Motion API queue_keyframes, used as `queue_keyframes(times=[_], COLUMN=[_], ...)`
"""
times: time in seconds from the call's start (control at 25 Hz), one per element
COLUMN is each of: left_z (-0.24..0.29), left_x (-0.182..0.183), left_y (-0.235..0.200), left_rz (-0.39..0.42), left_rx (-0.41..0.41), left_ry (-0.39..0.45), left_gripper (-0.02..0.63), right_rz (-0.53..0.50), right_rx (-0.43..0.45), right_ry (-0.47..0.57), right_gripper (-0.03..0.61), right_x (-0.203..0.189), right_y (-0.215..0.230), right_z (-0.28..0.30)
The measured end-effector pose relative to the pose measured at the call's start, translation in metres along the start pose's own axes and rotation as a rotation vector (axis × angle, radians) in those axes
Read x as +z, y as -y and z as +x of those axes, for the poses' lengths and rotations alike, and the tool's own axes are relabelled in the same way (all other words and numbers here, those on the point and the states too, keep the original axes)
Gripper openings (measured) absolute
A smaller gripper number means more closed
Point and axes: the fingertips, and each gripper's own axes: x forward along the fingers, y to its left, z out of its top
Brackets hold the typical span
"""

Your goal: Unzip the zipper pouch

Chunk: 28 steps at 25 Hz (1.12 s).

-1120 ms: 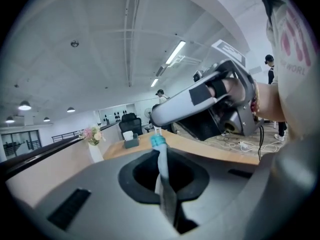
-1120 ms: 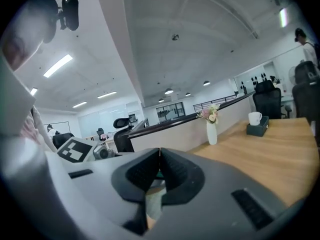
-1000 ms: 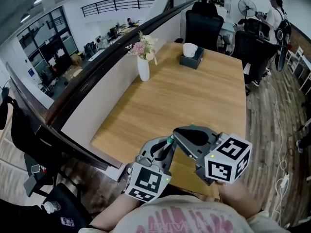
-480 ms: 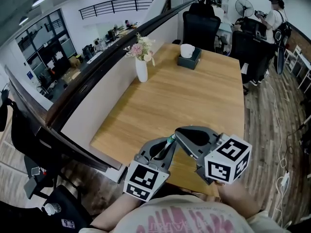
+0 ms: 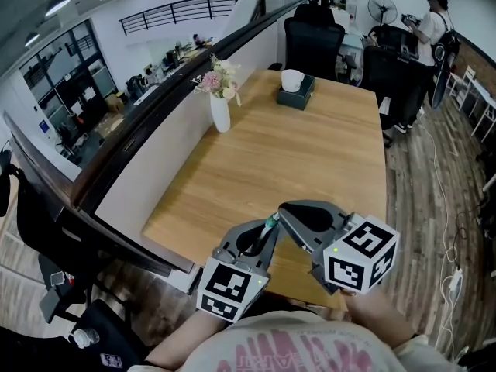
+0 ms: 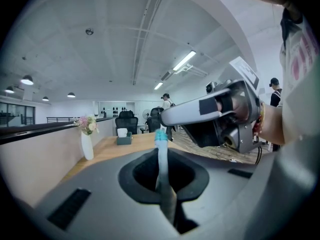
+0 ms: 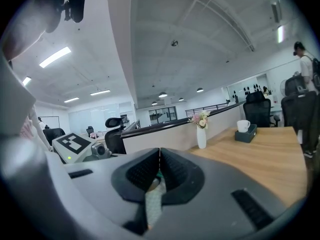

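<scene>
Holding the zipper pouch (image 6: 160, 156) in mid-air over the near edge of the bench (image 5: 310, 153), a person works it between 2 grippers held close in. The pouch shows only edge-on, as a thin pale strip with a teal end (image 6: 160, 135). The left gripper (image 5: 268, 227) has its jaws closed on the strip. The right gripper (image 5: 283, 210) has its jaws closed on pale green fabric (image 7: 154, 199) at that teal end, though whether it has the pull itself cannot be told. The strip's long axis runs from the left jaws forward and up, teal end pointing at the right gripper's tip. The step looks like the start of the unzip: next, probably, the right gripper draws along that axis while the left anchors.
</scene>
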Motion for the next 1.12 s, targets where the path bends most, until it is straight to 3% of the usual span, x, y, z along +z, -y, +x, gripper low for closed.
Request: queue_keyframes(times=[0.36,0.52,0.68,0.88,1.12], left_z=[-0.004,-0.007,-0.008,-0.006,-0.005], left_x=[0.0,0.003,0.009,0.009,0.009], left_y=[-0.003,-0.004,-0.005,-0.007,-0.006], left_rz=[-0.025,-0.031,-0.029,-0.027,-0.035], left_rx=[0.008,0.014,0.006,0.008,0.003], left_ry=[0.004,0.024,0.049,0.047,0.055], left_gripper=[0.006,0.006,0.005,0.005,0.005], right_rz=[-0.04,-0.083,0.019,-0.035,-0.028], right_rx=[-0.024,-0.077,-0.069,-0.096,-0.129], right_ry=[-0.001,-0.006,0.026,0.01,0.005], right_gripper=[0.002,-0.003,-0.003,-0.003,-0.002], right_x=[0.0,0.0,0.0,0.002,-0.003], right_y=[-0.001,0.005,0.014,0.015,0.025], right_z=[0.002,0.001,-0.004,-0.003,-0.005])
